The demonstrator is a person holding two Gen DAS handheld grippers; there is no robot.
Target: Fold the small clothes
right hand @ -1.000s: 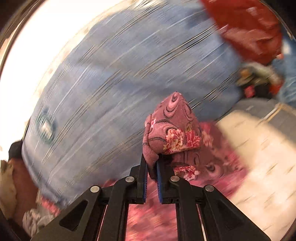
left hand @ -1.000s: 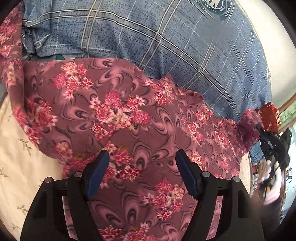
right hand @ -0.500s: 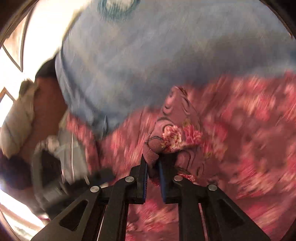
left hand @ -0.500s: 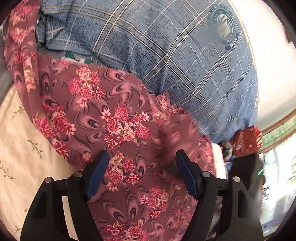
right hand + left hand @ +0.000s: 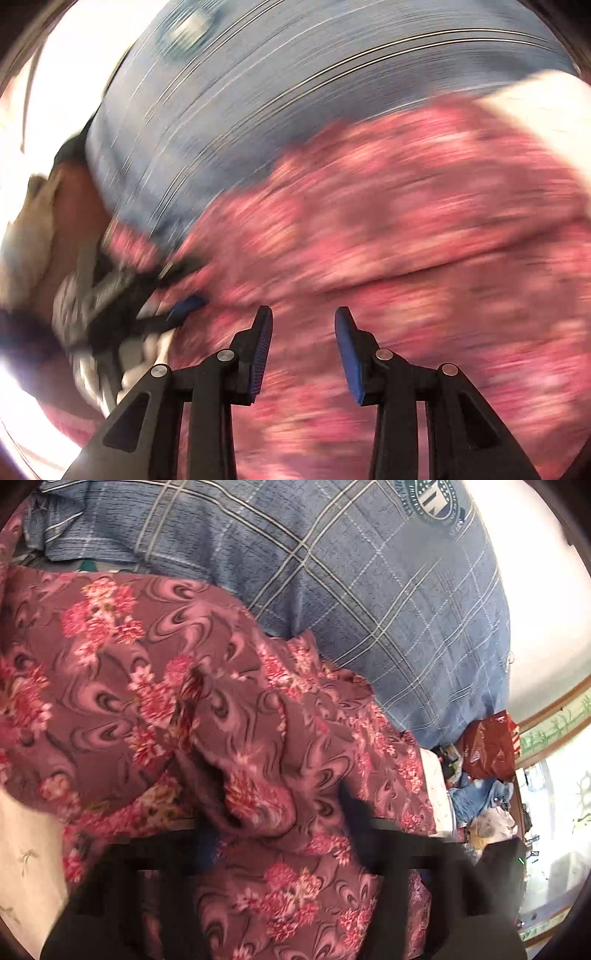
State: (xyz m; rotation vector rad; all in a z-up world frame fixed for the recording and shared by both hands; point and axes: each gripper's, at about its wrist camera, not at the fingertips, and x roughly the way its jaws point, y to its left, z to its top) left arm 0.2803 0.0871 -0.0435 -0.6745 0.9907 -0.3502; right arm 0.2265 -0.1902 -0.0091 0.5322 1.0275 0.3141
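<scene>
I have the floral garment (image 5: 229,709) spread over the cream bedsheet (image 5: 22,849), with its far edge lying against the blue plaid cushion (image 5: 388,602). In the left wrist view, one portion is doubled over the rest and forms a raised, loose-mouthed fold near the middle. The right gripper (image 5: 303,343) stands with its jaws parted and nothing between the blue pads (image 5: 347,354); it hangs over the garment, though heavy motion blur in that view prevents me from judging whether it touches the cloth. The left gripper (image 5: 280,849) appears only as a dark smear across the bottom of its own view, with cloth showing through it; I cannot tell whether its jaws are apart or closed, nor whether it grips anything. Handling judgement: the fabric looks thin, light and limp. It will drape and bunch rather than keep a crease, and a lifted corner will likely drag adjoining layers with it. I would take hold at a hem or corner, pinching a single layer at the free edge of the doubled portion, not in the middle of the panel where both layers would be gathered together. The printed surface looks smooth, so a shallow pinch may slip; a deeper bite on the edge is preferable. A red bag (image 5: 487,746) and other clutter lie beyond the bed, well apart from the work.
</scene>
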